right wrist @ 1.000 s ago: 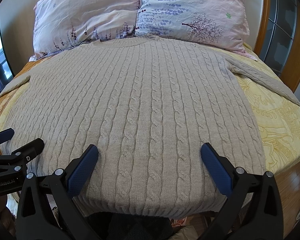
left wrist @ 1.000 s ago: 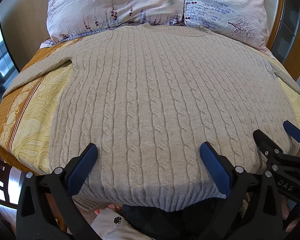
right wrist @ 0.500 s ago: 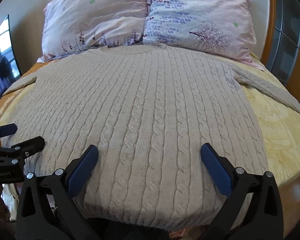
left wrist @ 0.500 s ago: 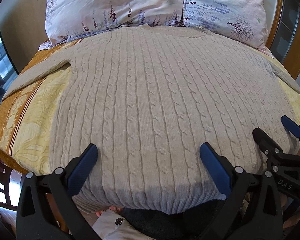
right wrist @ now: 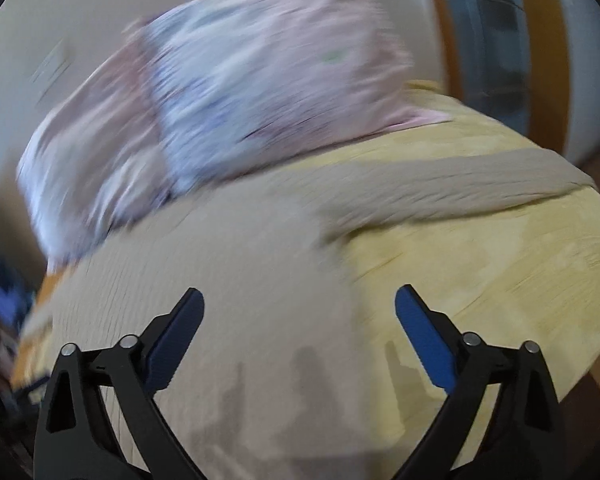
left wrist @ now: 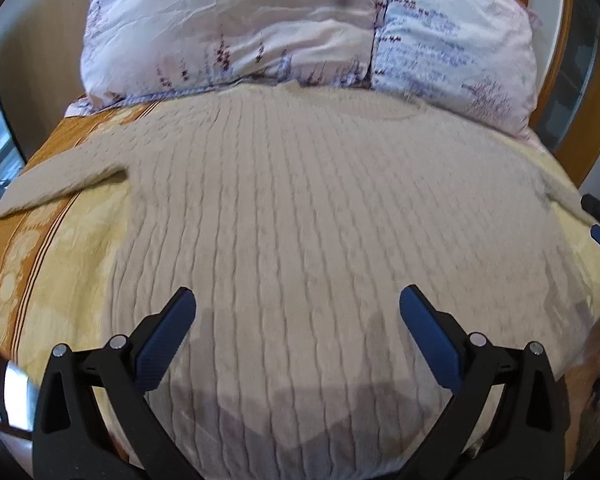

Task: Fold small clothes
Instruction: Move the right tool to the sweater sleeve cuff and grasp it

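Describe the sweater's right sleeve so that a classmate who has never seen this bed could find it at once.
Start at the bed with the yellow patterned bedspread and the two floral pillows at its head. A beige cable-knit sweater lies flat across it, neckline toward the pillows. Its right sleeve is the long narrow beige band that stretches from the shoulder toward the bed's edge, ribbed knit against smooth yellow cloth.

Beige cable-knit sweater (left wrist: 320, 240) on yellow/orange patterned bedspread (left wrist: 60, 260); pink & blue floral pillows (left wrist: 260, 28).
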`<state>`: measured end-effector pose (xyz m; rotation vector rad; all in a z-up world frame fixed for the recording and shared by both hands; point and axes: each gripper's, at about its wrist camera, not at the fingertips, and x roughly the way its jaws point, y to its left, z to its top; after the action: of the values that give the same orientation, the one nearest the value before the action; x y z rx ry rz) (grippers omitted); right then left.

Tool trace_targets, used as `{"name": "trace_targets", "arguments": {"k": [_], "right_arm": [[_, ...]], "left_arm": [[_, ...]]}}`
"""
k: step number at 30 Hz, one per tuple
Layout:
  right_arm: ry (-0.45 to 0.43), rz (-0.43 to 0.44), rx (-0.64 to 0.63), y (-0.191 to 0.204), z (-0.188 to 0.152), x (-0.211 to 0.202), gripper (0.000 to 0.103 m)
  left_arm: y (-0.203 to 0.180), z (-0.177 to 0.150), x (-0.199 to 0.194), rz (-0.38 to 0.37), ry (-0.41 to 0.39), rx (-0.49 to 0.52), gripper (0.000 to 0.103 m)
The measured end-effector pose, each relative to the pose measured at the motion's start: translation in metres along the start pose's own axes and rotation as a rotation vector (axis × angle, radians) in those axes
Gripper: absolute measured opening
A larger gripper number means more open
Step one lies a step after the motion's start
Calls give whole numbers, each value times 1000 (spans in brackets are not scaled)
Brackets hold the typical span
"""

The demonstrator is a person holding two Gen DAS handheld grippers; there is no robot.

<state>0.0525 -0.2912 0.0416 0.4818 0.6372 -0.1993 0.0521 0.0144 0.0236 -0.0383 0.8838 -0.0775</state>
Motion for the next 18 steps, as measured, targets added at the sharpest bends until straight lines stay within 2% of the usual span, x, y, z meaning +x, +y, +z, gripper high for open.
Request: {"name": "trace_targets", "arguments": {"k": [3,5,8,10,13,15,18], "right_arm": [[-5,-32,138,-44,33,5,85],[-12,-80,240,-75,51,8,80],[-8,-134,412,-120,67,13,69],[1,-167,517,-146,69,15,59],[21,-194,662,-176,68,22,53],[33,-170,719,-186,66,27,51],[47,-182,758,-193,65,36,49]], "left_arm": [[5,11,3,-92,-15,-25,101],[7,20,6,-125,-26,-36,101],[6,30,7,-117,-57,-21,101],[6,38,9,-85,-70,1,101],[6,47,11,-45,-72,35,101],[8,53,13,-62,-65,34,101],[17,60,18,-105,-41,3,101]]}}
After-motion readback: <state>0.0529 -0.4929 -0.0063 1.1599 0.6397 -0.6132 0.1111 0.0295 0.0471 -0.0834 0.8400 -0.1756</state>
